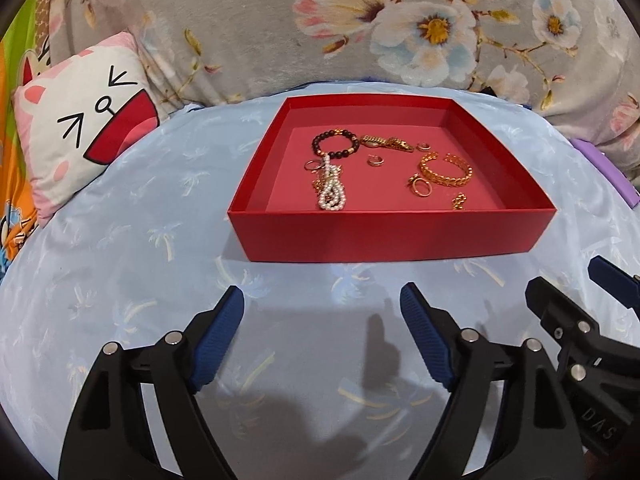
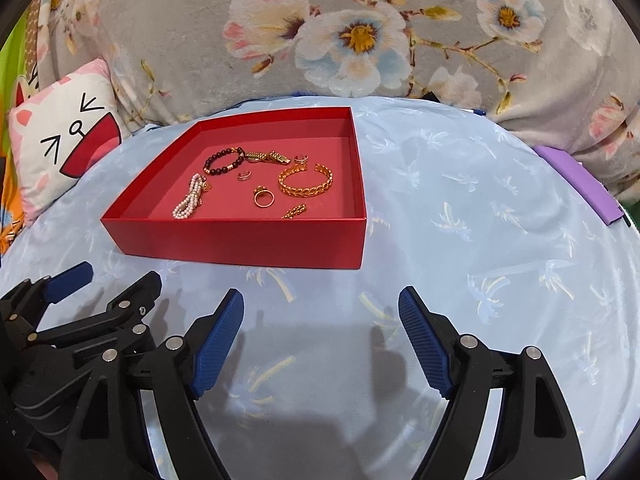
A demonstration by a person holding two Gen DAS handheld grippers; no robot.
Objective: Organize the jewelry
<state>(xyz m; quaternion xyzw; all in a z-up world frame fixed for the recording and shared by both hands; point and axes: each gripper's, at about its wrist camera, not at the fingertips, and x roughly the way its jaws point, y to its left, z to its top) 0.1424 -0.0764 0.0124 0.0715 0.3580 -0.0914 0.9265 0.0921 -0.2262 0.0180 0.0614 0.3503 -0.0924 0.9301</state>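
A shallow red tray (image 1: 392, 232) (image 2: 240, 242) sits on the light blue cloth and holds several pieces of jewelry. Inside lie a dark bead bracelet (image 1: 335, 143) (image 2: 224, 161), a pearl strand (image 1: 331, 192) (image 2: 188, 202), a gold chain cuff (image 1: 445, 170) (image 2: 306, 181), a gold ring (image 1: 422, 187) (image 2: 264, 198) and a gold watch band (image 1: 386, 143) (image 2: 266, 157). My left gripper (image 1: 322, 300) hovers open in front of the tray's near wall, with nothing between its blue pads. My right gripper (image 2: 320, 300) is open too, just right of the left one, and holds nothing.
A cat-face cushion (image 1: 80, 136) (image 2: 56, 148) lies at the left. A grey floral blanket (image 1: 360, 28) (image 2: 360, 32) rises behind the tray. A purple flat object (image 1: 604, 172) (image 2: 576, 180) sits at the right edge of the blue cloth (image 1: 120, 240).
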